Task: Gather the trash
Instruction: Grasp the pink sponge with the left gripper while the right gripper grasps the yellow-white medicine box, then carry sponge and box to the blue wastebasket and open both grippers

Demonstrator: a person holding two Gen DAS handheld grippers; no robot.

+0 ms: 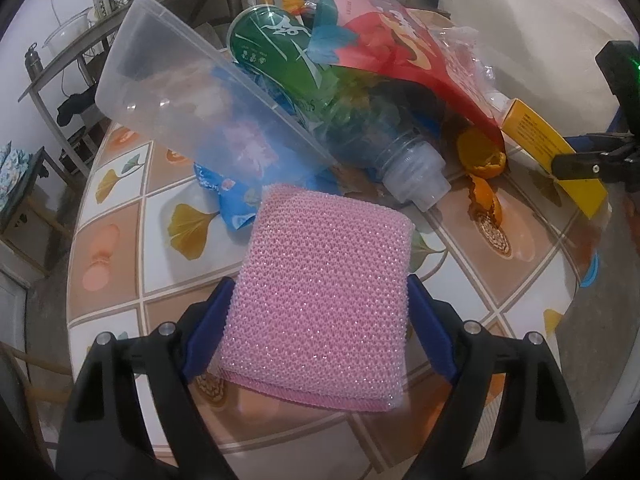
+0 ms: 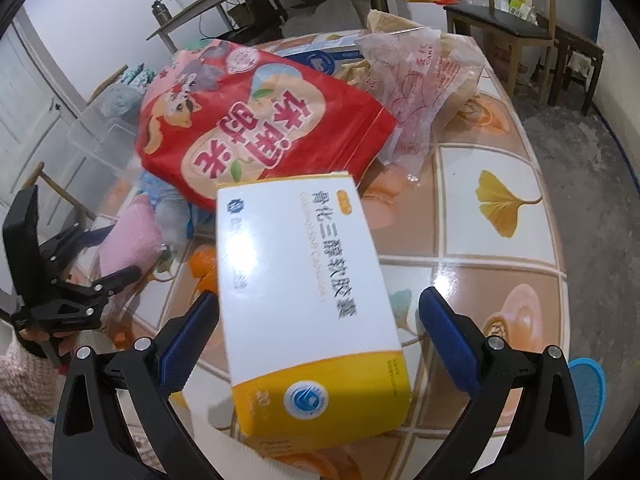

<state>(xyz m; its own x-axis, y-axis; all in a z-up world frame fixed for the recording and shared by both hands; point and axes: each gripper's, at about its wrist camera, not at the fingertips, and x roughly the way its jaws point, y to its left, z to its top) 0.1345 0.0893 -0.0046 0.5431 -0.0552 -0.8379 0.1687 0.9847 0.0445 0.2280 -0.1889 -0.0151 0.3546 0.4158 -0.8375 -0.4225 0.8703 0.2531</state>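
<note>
Two hand-held grippers work over the tiled surface (image 2: 500,152): the left hand-held gripper (image 1: 320,312) clamps a pink sponge (image 1: 320,296) near the surface's front edge, while the right hand-held gripper (image 2: 320,332) stands spread around a white-and-yellow box (image 2: 304,292), beside the piled trash

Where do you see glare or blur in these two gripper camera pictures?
Left wrist view: sharp on the pink sponge, the clear plastic tub looks hazy. Right wrist view: the white and yellow box is motion-smeared, with ceiling-light glare on the table. Both bend straight lines, with dark corners.
</note>
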